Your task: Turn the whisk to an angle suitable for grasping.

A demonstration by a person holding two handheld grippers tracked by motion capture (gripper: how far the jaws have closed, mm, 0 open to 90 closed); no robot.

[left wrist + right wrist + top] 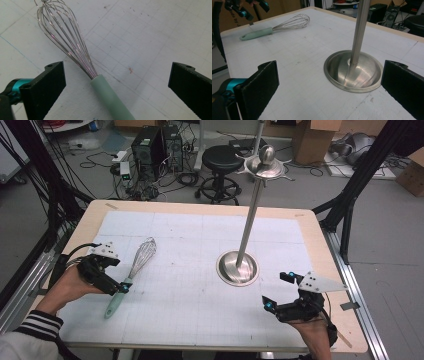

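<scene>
A whisk (131, 274) with a mint-green handle and steel wires lies on the white grid mat (190, 310) at the left. My left gripper (120, 276) is open, its jaws wide apart on either side of the handle's upper end and not touching it. In the left gripper view the handle (110, 100) runs between the jaws of the left gripper (117, 85), nearer the left one. A steel stand (238, 268) with a round base and a tall pole rises right of centre. My right gripper (276, 291) is open, just right of that base (353, 72).
The pole (252, 205) carries a hooked ring and ball (265, 164) high over the table's far side. The mat covers most of the wooden table (320, 250). A stool (220, 167), computers and cables stand on the floor beyond. The right gripper view shows the whisk (274, 28) far left.
</scene>
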